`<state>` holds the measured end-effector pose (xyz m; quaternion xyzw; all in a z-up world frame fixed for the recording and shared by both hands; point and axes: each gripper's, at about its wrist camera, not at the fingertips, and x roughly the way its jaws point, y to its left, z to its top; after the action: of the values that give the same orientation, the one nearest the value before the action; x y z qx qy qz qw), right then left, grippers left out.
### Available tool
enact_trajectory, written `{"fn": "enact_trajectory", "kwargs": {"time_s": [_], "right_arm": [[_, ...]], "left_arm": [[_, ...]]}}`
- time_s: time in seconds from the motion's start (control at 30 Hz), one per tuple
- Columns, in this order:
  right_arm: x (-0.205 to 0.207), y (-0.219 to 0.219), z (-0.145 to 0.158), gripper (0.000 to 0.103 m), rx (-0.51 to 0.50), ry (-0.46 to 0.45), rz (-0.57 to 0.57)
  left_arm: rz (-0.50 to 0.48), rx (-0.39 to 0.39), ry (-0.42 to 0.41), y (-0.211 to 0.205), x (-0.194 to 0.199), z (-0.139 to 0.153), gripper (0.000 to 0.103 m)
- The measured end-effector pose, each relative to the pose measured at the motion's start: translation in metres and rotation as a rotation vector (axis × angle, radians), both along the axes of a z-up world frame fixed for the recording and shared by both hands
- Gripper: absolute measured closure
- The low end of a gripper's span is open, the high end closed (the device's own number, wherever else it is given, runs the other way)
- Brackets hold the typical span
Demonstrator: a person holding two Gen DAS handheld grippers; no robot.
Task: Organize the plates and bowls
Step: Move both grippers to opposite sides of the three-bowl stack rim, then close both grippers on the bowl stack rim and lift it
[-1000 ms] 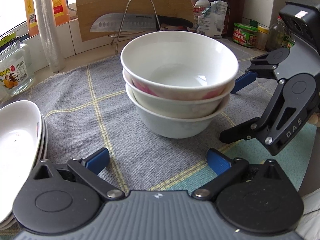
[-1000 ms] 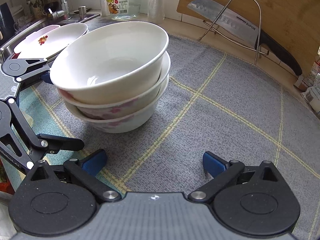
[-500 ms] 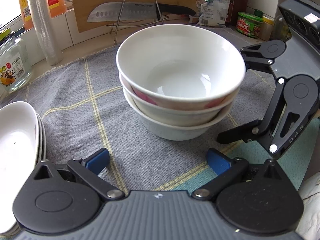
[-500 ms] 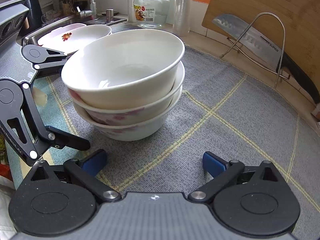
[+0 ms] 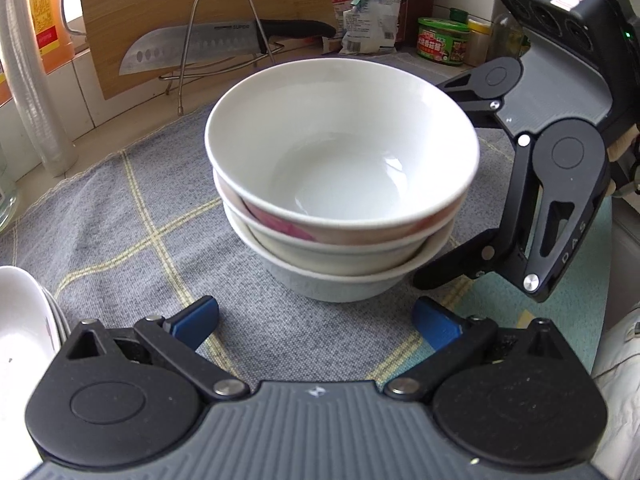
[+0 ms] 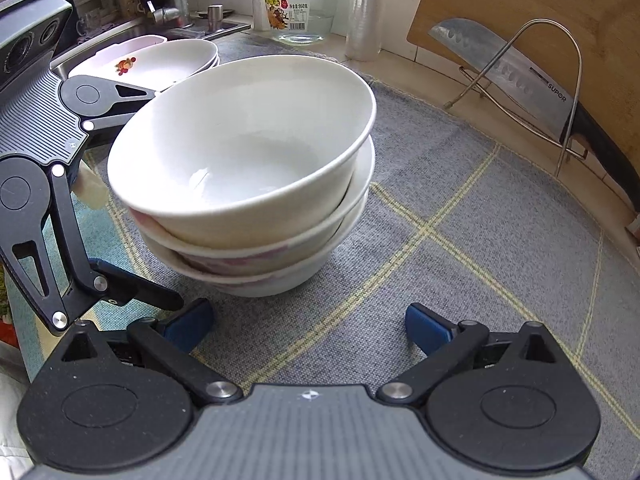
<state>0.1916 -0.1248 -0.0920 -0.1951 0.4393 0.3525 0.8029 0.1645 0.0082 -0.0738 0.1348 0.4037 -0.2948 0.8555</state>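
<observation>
Your two wrist cameras face each other's side low over the grey checked cloth (image 5: 132, 216), close to the shared stack of three white ceramic bowls (image 5: 340, 184) (image 6: 248, 168).

The stack of bowls (image 5: 340, 200) blocks the middle of the grey mat (image 6: 460, 280). Bare mat lies open toward the knife rack (image 6: 532, 92). Stacked plates (image 6: 160, 60) stand behind the bowls near the sink.
</observation>
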Motion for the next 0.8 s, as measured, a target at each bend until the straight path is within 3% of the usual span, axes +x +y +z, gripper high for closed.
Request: {"fn": "enact_trajectory", "kwargs": {"time_s": [0.53,0.8], "right_arm": [[0.017,0.014,0.001,0.0,-0.041,0.035,0.191],[0.019,0.022,0.004,0.0,-0.067,0.004,0.314]], "left_arm": [[-0.166,0.044,0.049,-0.001,0.019,0.002,0.0],[-0.237,0.051,0.044,-0.004,0.027,0.004,0.004]]}}
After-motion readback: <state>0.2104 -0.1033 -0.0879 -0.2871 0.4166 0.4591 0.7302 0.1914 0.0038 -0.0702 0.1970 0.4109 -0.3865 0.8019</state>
